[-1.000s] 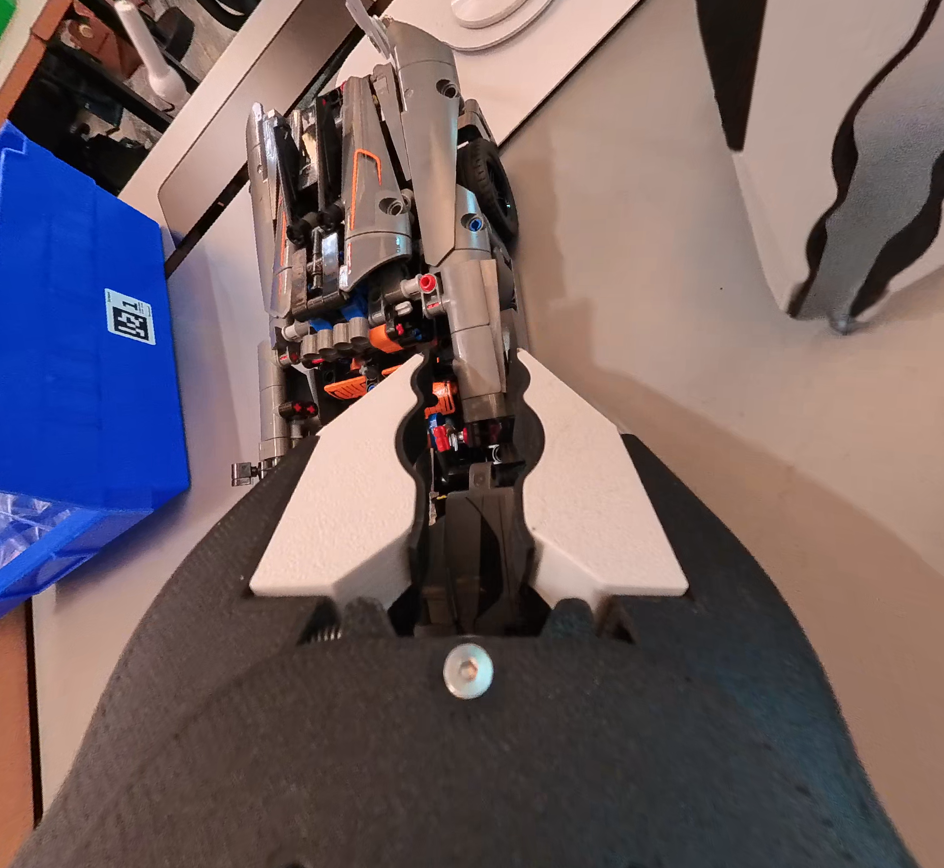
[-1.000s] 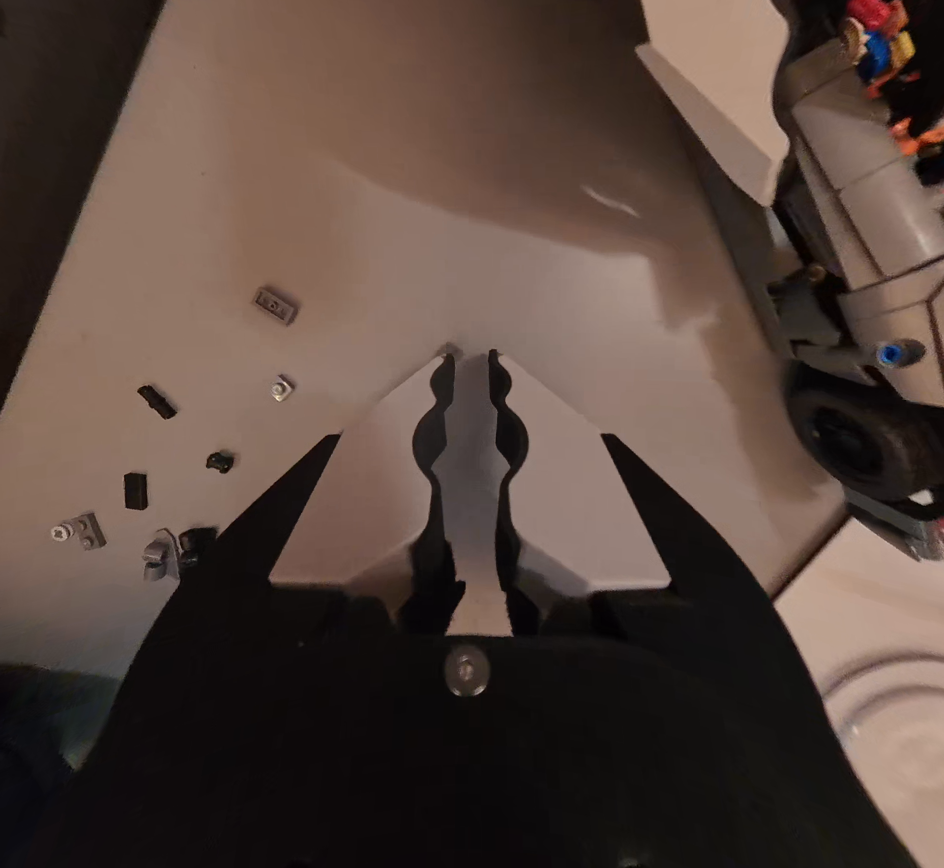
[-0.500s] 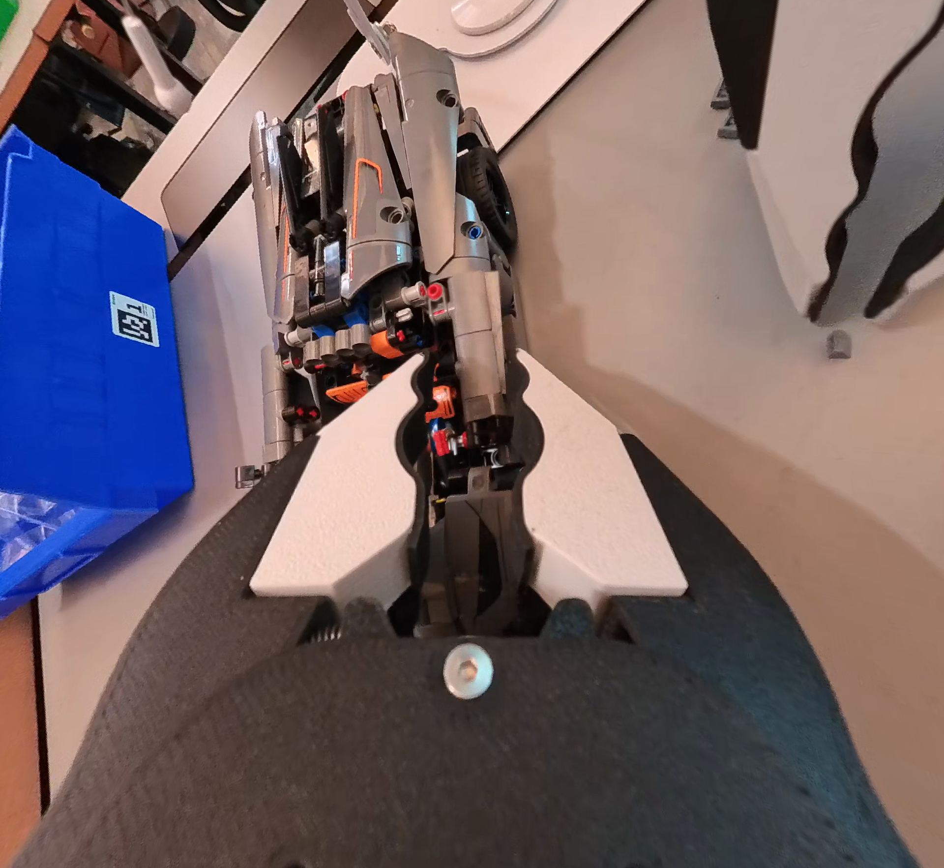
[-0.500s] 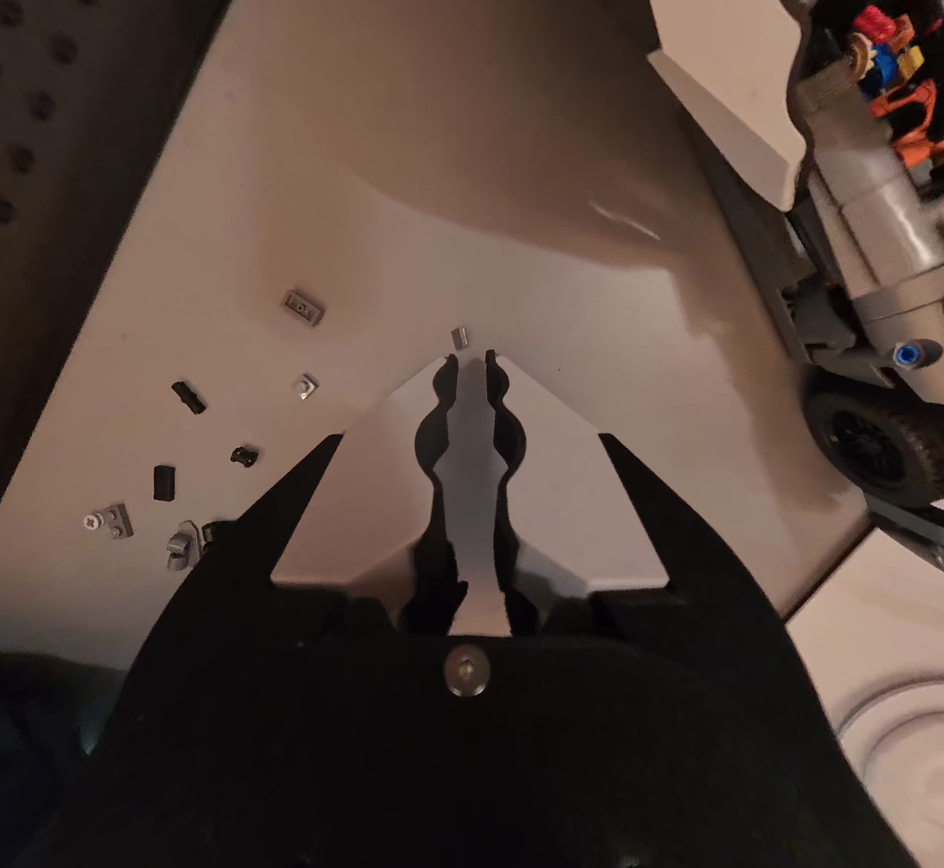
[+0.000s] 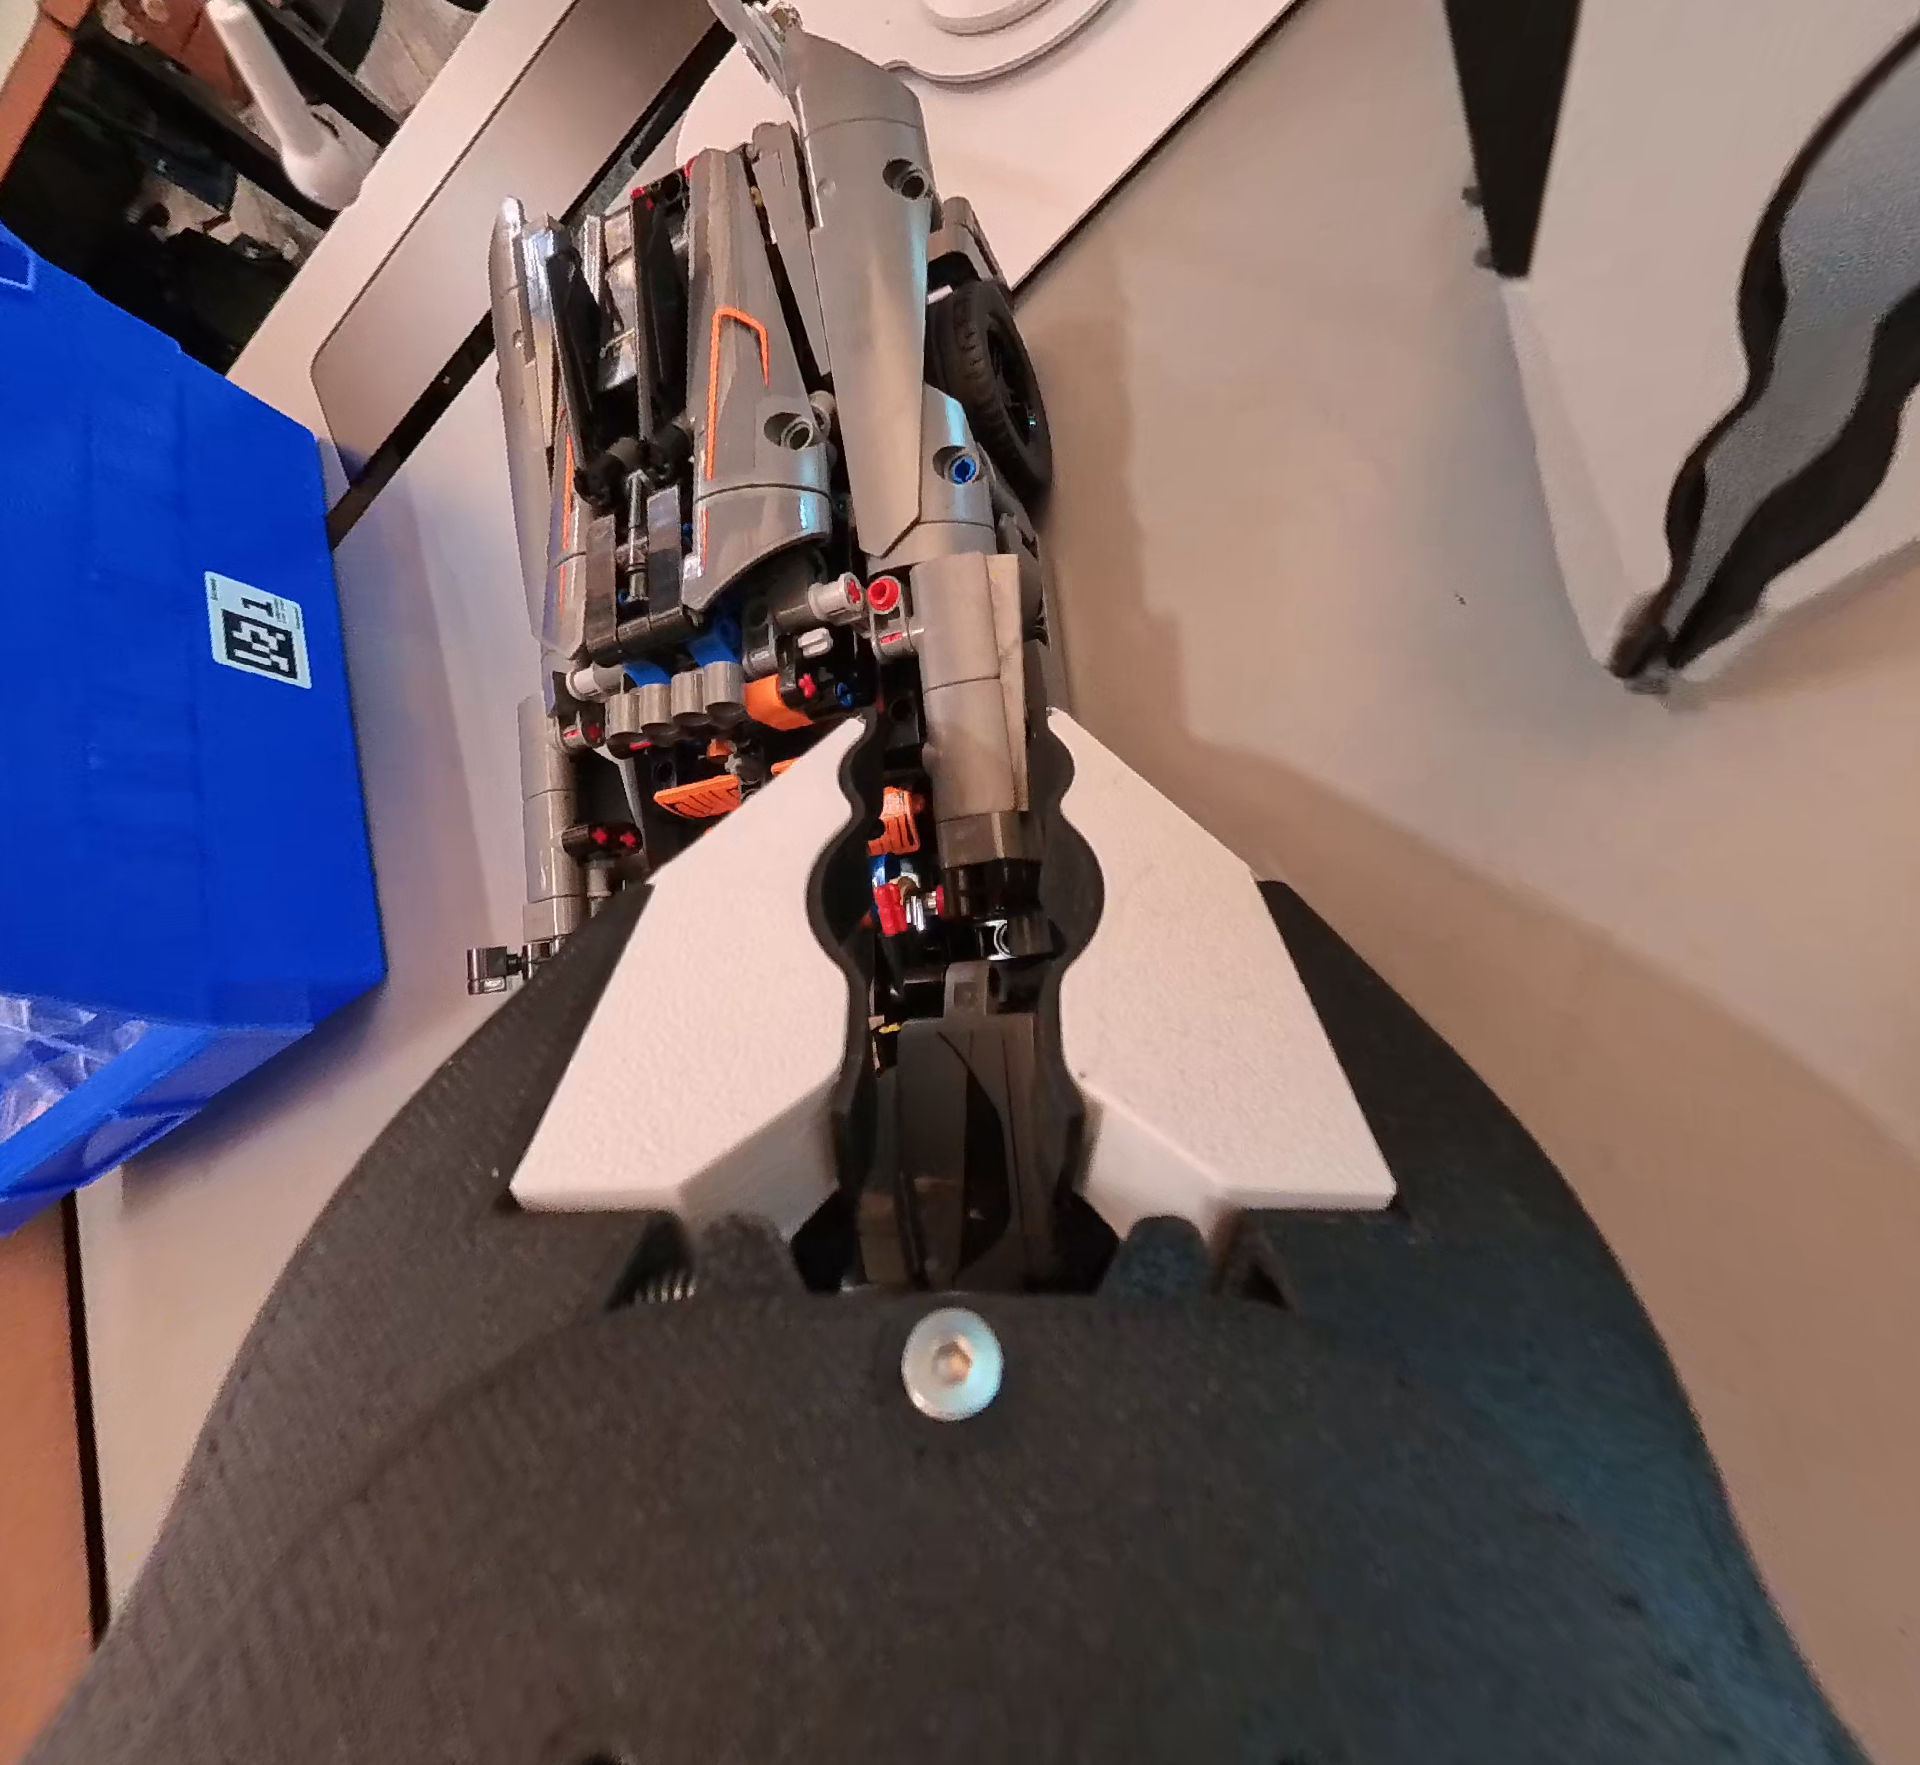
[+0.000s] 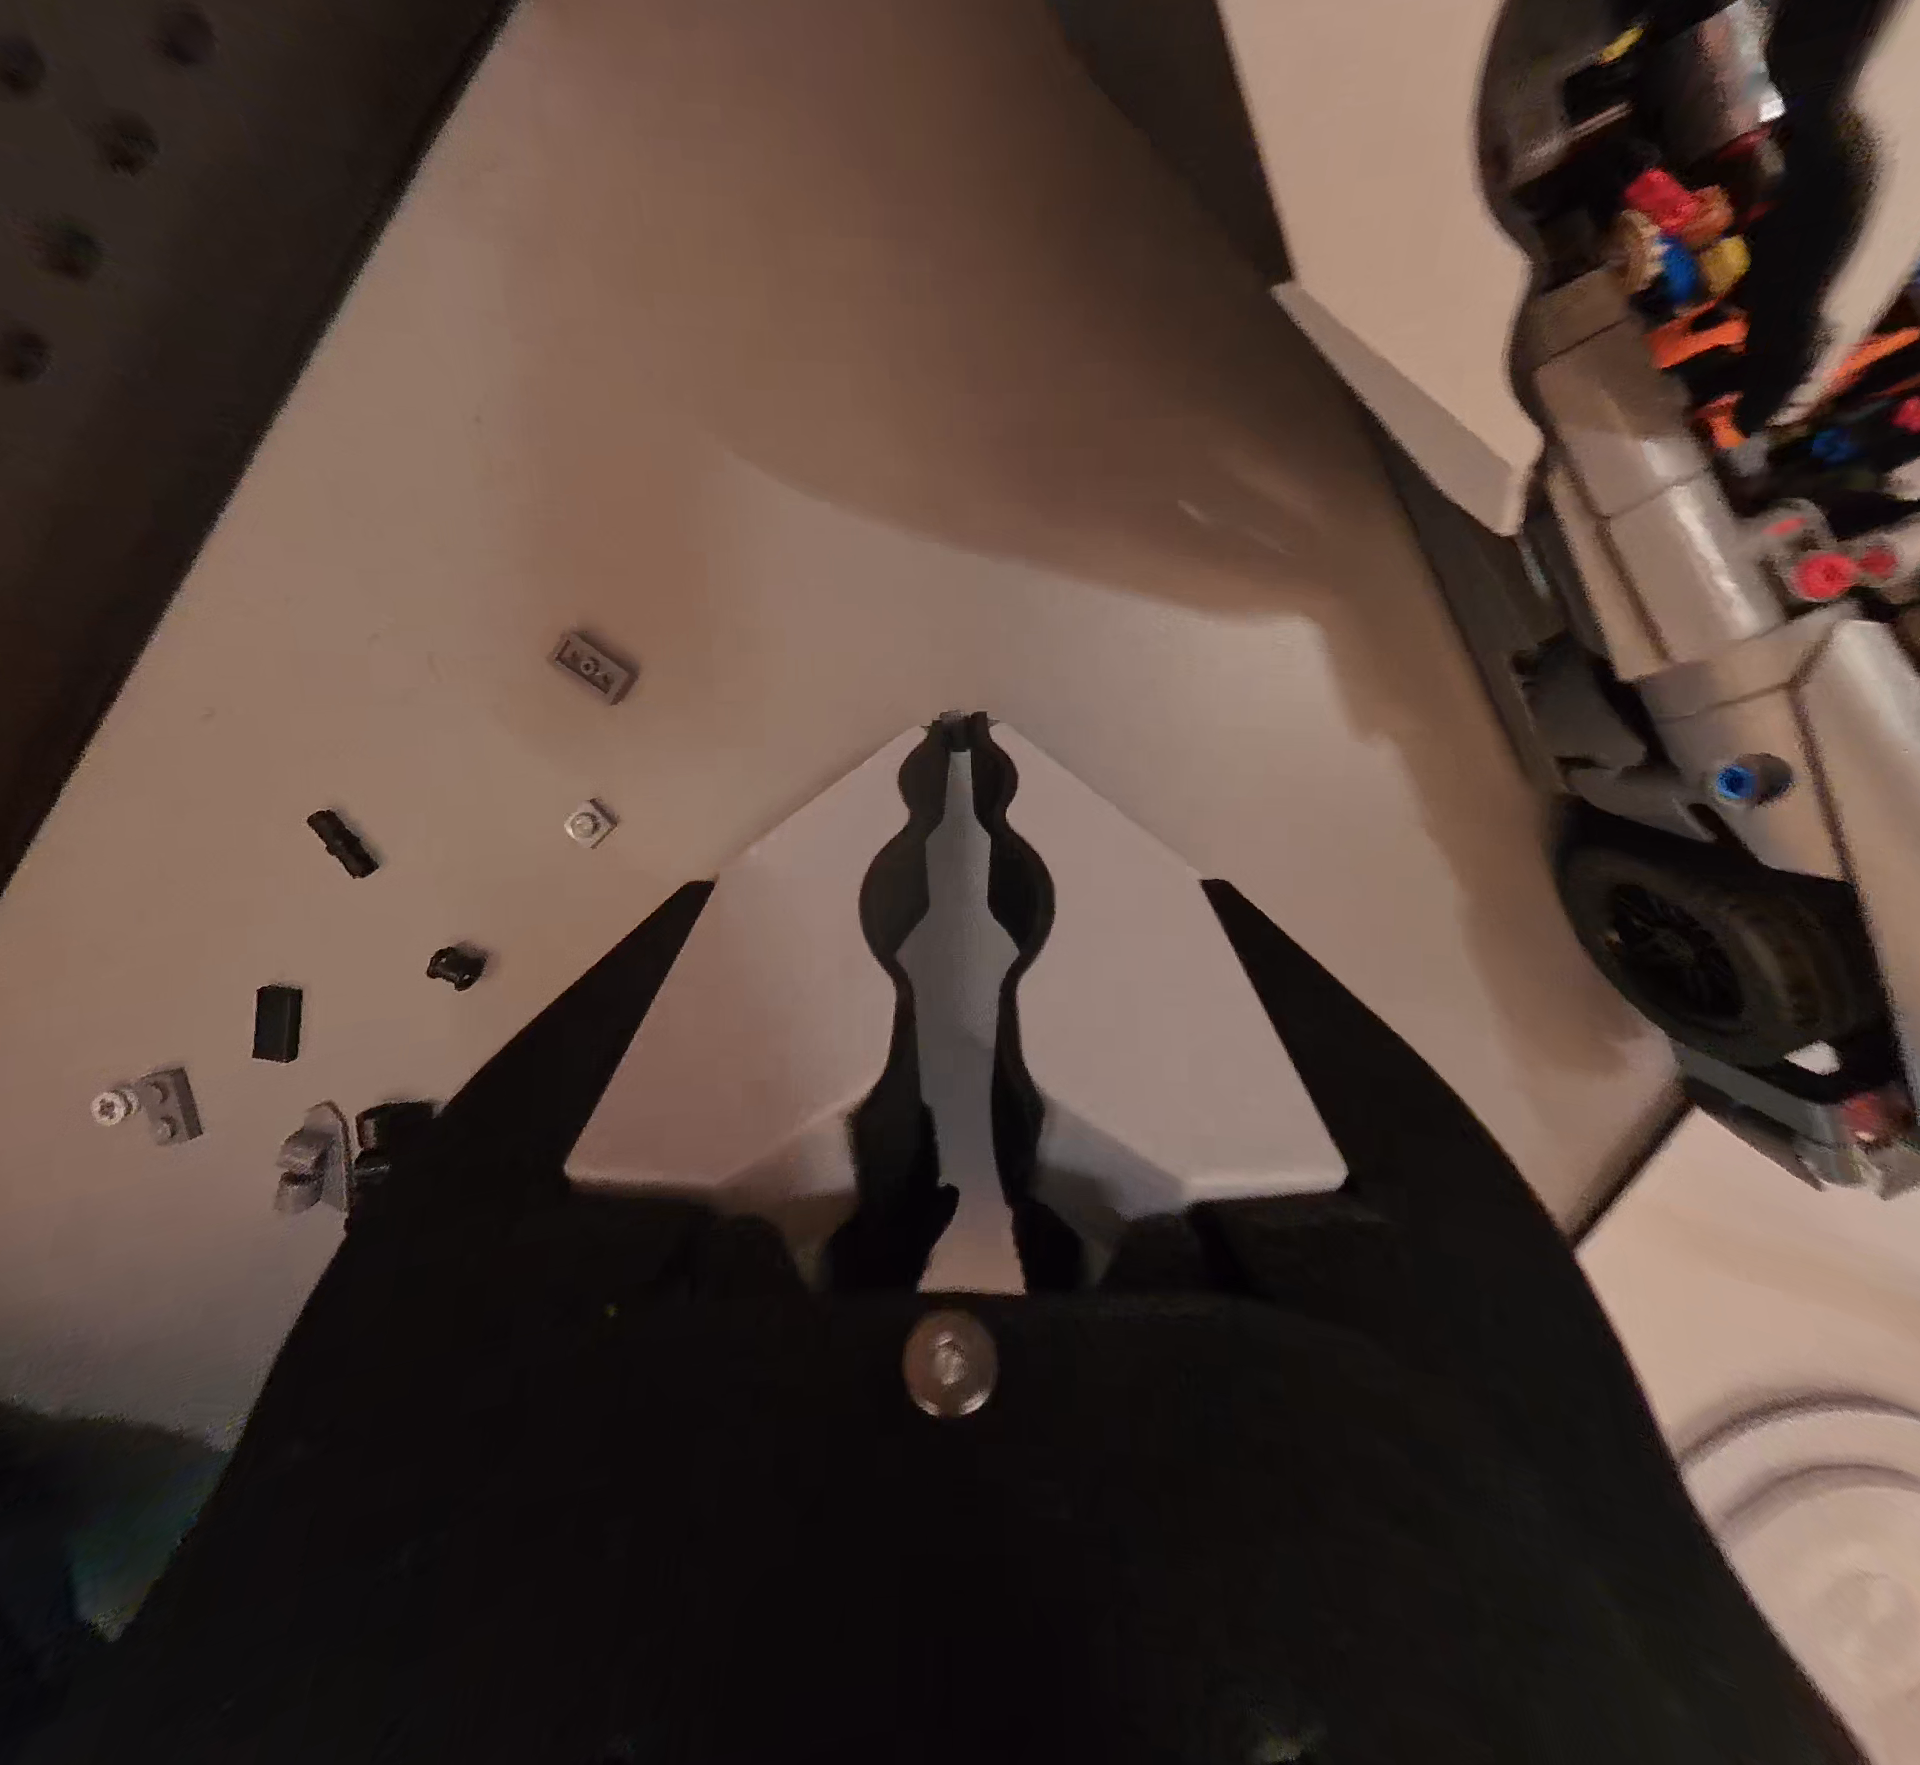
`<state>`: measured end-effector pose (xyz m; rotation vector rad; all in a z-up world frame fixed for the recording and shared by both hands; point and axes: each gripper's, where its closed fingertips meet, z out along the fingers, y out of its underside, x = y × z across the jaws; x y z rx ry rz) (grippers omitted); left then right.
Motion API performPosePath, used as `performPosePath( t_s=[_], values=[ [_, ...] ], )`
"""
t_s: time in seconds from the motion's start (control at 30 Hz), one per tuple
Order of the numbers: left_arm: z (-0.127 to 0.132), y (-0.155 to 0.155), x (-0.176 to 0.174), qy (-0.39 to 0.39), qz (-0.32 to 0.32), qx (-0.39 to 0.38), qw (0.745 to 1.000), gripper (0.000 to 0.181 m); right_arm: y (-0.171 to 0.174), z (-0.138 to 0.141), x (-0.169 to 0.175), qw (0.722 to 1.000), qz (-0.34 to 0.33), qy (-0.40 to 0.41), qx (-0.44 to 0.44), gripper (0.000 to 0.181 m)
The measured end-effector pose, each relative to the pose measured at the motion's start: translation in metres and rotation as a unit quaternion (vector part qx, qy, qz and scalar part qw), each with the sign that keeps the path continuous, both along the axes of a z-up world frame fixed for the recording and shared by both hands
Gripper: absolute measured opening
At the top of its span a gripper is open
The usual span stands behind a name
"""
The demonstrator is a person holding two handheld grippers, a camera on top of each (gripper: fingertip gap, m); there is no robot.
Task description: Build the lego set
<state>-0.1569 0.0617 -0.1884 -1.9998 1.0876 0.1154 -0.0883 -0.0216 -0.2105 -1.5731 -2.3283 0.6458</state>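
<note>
Lego car (image 5: 790,489), stiff but easy to break apart, lies at 12 o'clock, its rear clamped in left claw (image 5: 961,739). Right claw (image 6: 961,728) pinches tiny light grey piece (image 6: 956,721) at its tips, just above surface (image 6: 727,468).

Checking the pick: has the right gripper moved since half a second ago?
Yes: the right gripper went forward against the loose grey plate, shutting on the tiny grey piece.

The grey-and-orange plastic lego car (image 5: 769,468) looks glossy, the blue plastic bin (image 5: 156,676) at 9 o'clock smooth, the cream bench (image 5: 1351,676) matt, the left gripper (image 5: 961,728) grainy black-and-white plastic.
</note>
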Motion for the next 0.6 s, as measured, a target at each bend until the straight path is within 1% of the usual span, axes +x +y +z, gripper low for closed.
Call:
performPosePath(
  t_s=[0.2, 0.4, 0.43, 0.5, 0.6],
  values=[
    [0.000, -0.005, -0.003, -0.019, -0.001, -0.013, 1.000, 0.025, 0.019, 0.019, -0.007, 0.997, -0.034, 0.065, 0.004, 0.002],
    [0.004, -0.013, -0.007, -0.027, -0.005, -0.018, 0.999, 0.023, 0.041, 0.036, -0.019, 0.987, -0.068, 0.137, 0.045, 0.002],
    [0.006, -0.013, -0.005, -0.031, -0.010, -0.012, 0.999, 0.022, 0.044, 0.039, -0.021, 0.985, -0.070, 0.150, 0.052, 0.002],
    [0.013, -0.015, 0.001, -0.042, -0.024, -0.001, 0.999, 0.027, 0.049, 0.044, -0.024, 0.980, -0.078, 0.173, 0.065, 0.002],
    [0.018, -0.021, 0.012, -0.048, -0.062, 0.013, 0.997, 0.030, 0.053, 0.052, -0.028, 0.973, -0.088, 0.203, 0.063, 0.003]
  ],
)
